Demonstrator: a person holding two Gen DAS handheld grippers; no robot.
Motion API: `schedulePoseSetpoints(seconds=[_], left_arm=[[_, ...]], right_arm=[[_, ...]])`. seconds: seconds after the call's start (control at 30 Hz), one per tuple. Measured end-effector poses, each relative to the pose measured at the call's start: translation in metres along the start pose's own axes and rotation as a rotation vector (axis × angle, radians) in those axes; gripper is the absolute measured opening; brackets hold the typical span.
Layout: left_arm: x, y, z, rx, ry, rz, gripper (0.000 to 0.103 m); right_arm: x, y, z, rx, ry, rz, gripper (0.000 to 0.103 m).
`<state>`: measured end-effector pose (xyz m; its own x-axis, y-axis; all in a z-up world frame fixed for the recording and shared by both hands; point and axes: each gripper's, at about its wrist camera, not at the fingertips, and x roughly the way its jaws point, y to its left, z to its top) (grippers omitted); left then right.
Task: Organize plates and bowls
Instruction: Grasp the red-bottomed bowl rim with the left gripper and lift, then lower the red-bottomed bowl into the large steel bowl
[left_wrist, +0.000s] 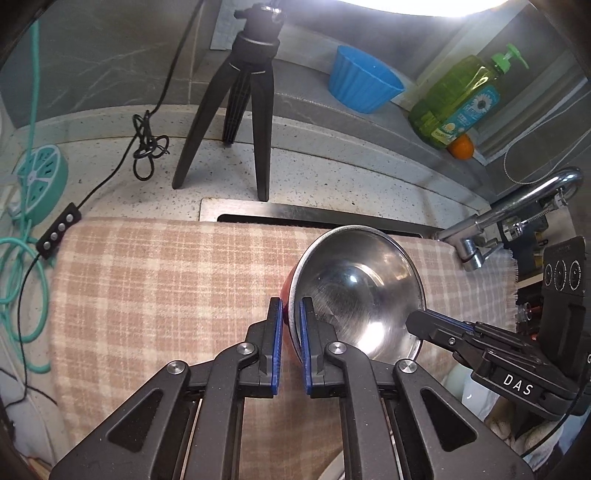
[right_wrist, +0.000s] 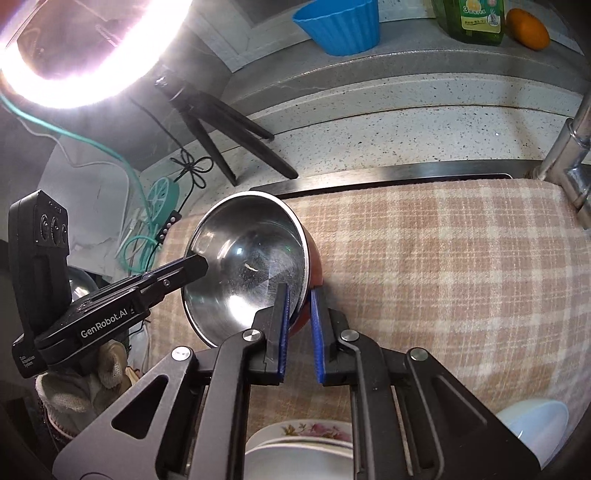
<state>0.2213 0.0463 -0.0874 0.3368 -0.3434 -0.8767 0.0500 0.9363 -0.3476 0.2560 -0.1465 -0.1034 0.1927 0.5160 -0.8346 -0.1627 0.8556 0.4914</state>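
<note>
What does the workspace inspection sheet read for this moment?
Surface: checked cloth over speckled counter.
Job's things: steel bowl, red outside, tilted; floral plate and white bowl at the near edge.
Clutter: tripod, blue cup, soap bottle, orange.
Grippers: left claw and right claw each shut on the bowl's rim, opposite sides.
Cables: black cord, teal cable.
Surroundings: faucet, ring light.
</note>
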Motion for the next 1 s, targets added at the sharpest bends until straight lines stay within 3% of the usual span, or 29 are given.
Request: schedulePoseSetpoints(seconds=[0.53,1.0], left_arm=[[-0.068,-0.008,-0.061,0.015,-0.093,-0.006,0.008],[-0.105,0.021,-0.116,-0.061,-0.121,-0.007,0.007]], right_arm=[[-0.043,0.044,-0.057,-0.096,-0.023,0.04,0.011],[-0.045,0.083,-0.103,-0.165,0.013,0.095,0.011]])
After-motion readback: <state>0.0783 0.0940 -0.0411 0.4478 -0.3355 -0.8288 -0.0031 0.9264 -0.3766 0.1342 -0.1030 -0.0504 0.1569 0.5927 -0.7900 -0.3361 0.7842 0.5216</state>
